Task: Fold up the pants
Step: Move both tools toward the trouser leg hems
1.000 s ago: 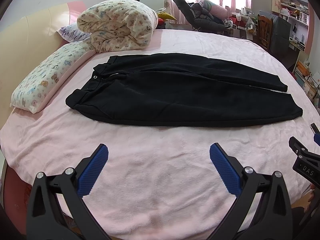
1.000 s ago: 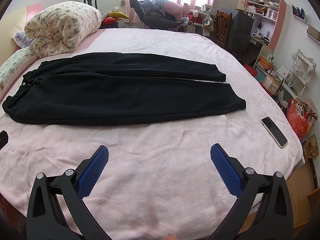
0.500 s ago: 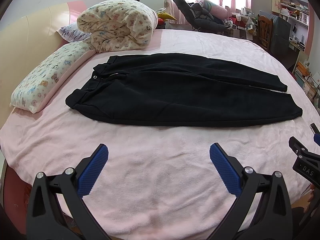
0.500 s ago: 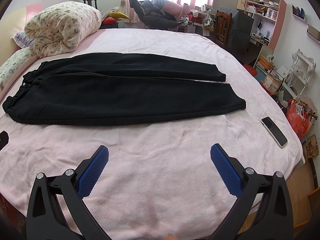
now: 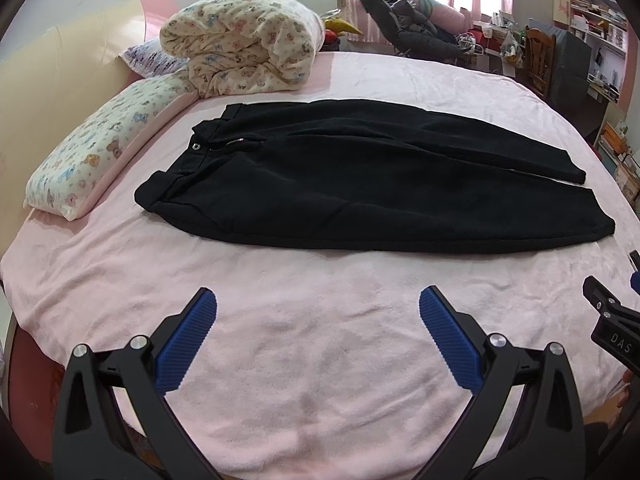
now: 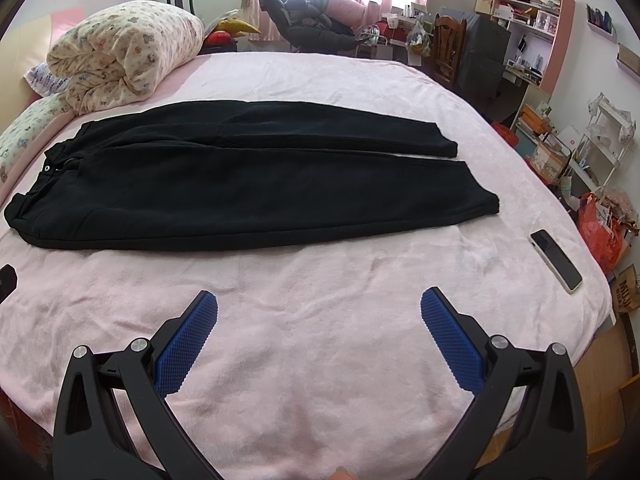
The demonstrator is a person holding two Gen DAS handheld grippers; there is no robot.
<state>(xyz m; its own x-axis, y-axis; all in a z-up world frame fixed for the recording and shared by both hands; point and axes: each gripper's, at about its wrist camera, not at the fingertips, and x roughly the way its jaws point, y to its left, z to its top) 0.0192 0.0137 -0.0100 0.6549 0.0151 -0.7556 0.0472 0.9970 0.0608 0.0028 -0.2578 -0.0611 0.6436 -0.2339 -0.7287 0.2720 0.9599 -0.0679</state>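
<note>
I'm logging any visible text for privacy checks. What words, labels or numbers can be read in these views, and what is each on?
"DAS": white letters on the black body of the right tongs, at the left view's right edge.
"MUJ": partly cut off, on a brown paper bag beside the bed, right view.
Book spines on the shelves: too small to read.
The black pants: no readable text.
</note>
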